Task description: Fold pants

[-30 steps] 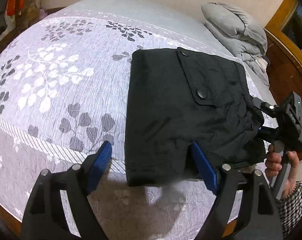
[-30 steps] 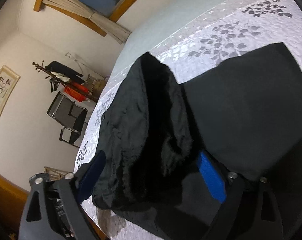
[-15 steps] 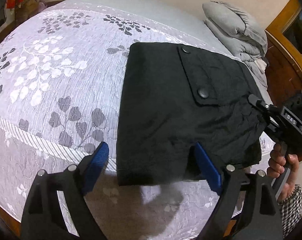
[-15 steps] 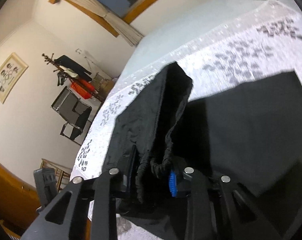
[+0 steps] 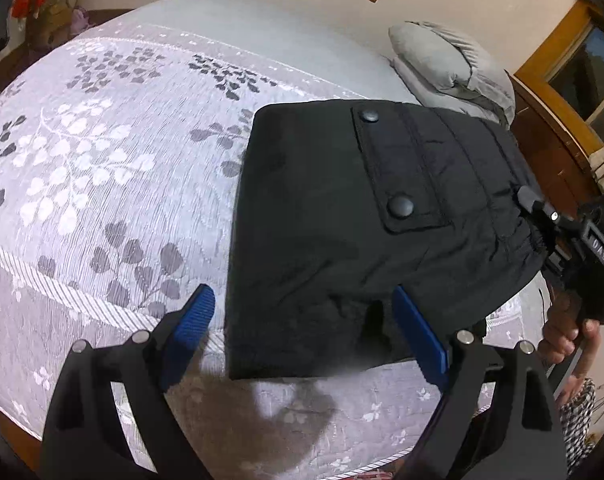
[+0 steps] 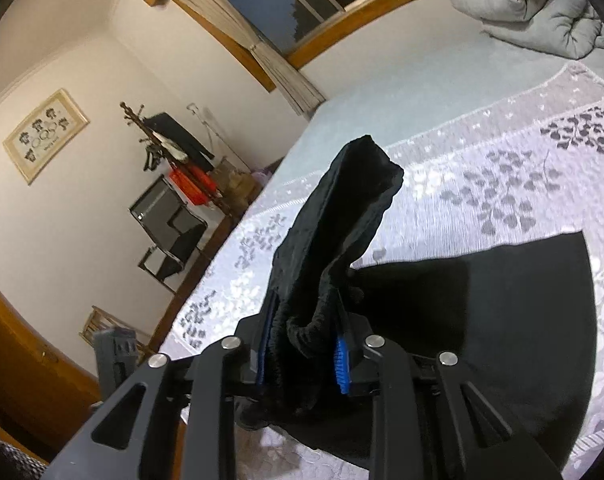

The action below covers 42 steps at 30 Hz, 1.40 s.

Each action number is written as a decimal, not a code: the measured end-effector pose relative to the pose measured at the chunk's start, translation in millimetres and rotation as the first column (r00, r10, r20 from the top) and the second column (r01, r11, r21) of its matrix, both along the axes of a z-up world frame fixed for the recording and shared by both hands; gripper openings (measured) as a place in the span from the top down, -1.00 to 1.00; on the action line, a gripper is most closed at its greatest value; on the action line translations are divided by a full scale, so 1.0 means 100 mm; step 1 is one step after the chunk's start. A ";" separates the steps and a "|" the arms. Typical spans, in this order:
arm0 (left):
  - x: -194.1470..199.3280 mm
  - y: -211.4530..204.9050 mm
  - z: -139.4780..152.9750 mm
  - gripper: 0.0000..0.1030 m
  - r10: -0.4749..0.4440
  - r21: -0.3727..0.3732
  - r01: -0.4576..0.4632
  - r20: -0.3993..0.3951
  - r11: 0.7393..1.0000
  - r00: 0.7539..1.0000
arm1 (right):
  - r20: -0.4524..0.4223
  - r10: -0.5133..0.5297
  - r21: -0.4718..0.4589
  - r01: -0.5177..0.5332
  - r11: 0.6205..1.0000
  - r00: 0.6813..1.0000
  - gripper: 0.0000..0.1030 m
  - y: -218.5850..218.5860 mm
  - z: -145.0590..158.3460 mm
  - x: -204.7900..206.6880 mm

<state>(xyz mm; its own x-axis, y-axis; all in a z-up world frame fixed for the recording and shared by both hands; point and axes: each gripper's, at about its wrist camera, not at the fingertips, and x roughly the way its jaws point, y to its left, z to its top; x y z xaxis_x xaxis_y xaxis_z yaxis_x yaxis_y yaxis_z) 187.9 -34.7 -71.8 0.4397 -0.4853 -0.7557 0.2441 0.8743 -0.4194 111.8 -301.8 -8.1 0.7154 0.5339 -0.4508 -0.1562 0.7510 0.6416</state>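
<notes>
The black pants [image 5: 341,216] are laid on the bed [image 5: 102,168], folded into a thick rectangular bundle near the bed's near edge. In the left wrist view the bundle's long axis is seen to run from the near edge away toward the grey folded duvet [image 5: 449,64] at the far end, leaning a little to the right. A pocket flap [image 5: 397,168] with two round snaps is turned upward on the top layer, its length lying along the same axis. The gathered, elasticated end of the pants is directed toward the right side of that view.

The left gripper [image 5: 302,324] is held above the near corner of the bundle with its jaws spread wide; the blue pads [image 5: 190,320] are seen apart from the fabric, and nothing is held between them. One pad is over the bedspread, the other over the black cloth.

The right gripper [image 6: 302,352] has just been closing, and its jaws are now clamped on the gathered edge of the pants [image 6: 341,216], with the bunched cloth pressed between the blue pads. From this grip a flap of the fabric is raised off the bed and stands upward, away from the gripper, while the rest of the garment is left flat on the bedspread to the right in the right wrist view. The hand [image 5: 561,332] carrying the right gripper [image 5: 541,216] is seen at the right edge of the left wrist view.
</notes>
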 end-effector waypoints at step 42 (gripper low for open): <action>-0.02 -0.78 0.06 -0.78 -0.113 0.110 0.112 0.011 0.988 0.993 | -0.230 -0.226 0.021 0.237 0.971 0.946 0.49 -1.18 -0.90 -0.51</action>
<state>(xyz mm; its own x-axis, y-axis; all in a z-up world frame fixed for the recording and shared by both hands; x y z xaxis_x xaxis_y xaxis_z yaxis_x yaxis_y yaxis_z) 185.8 -112.9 -65.9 0.4006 -0.4474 -0.7996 0.3500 0.8812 -0.3177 60.7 -419.7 -97.9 0.7049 0.3903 -0.5923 0.1706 0.7172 0.6757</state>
